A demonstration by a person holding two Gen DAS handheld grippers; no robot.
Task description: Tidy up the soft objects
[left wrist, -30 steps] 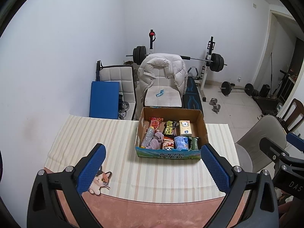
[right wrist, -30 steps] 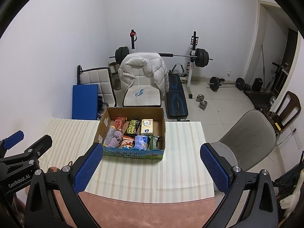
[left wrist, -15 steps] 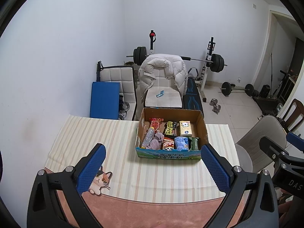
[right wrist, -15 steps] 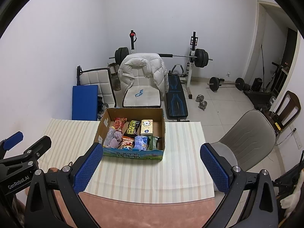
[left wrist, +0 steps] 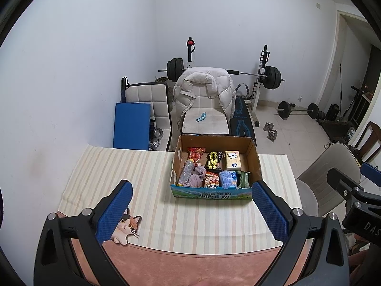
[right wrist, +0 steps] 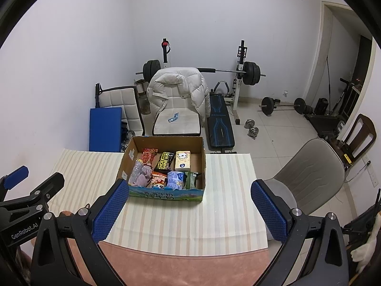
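Your left tool (left wrist: 190,211) and right tool (right wrist: 188,208) both hover with fingers spread wide, gripping nothing. Ahead of them on the striped tabletop (left wrist: 133,174) sits the cardboard box (left wrist: 252,157), holding a mauve cloth (left wrist: 197,177) among snack packets.

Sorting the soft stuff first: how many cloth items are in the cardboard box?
1 that shows clearly: a crumpled mauve cloth at the front-left of the cardboard box, beside the plastic bottle. Others may be hidden beneath the packets.
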